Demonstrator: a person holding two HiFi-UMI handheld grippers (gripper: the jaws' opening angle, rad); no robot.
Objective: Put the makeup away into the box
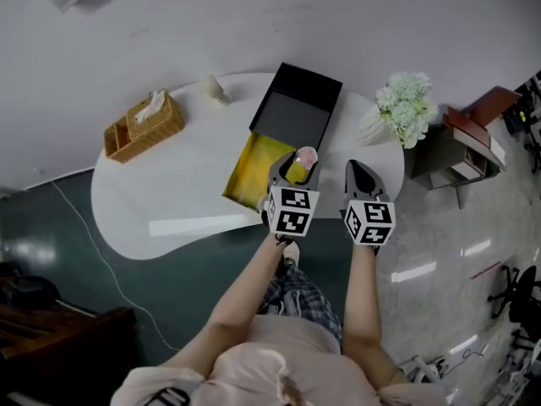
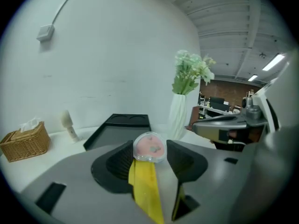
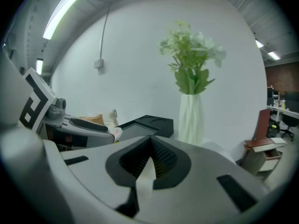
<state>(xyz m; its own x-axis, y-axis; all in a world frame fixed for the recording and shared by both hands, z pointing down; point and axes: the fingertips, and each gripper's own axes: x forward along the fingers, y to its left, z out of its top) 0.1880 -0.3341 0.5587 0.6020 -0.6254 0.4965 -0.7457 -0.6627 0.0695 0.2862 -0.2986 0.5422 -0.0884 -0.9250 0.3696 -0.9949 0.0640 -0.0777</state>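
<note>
A round pink makeup compact (image 1: 306,156) (image 2: 149,146) sits between the jaws of my left gripper (image 1: 296,166) (image 2: 148,155), which is shut on it. The gripper hangs above the near right corner of the box's yellow inside (image 1: 248,172) (image 2: 145,190). The box's black lid (image 1: 296,104) (image 2: 119,129) (image 3: 147,125) stands open behind it on the white table (image 1: 169,201). Just to the right, my right gripper (image 1: 359,172) (image 3: 152,146) is shut with nothing in it, level with the left gripper (image 3: 88,125).
A wicker tissue basket (image 1: 142,127) (image 2: 25,141) stands at the table's left. A small white bottle-like thing (image 1: 216,90) (image 2: 69,125) is at the back. A white vase of pale flowers (image 1: 404,106) (image 2: 180,111) (image 3: 191,111) stands at the right end, beside a low cabinet (image 1: 461,150).
</note>
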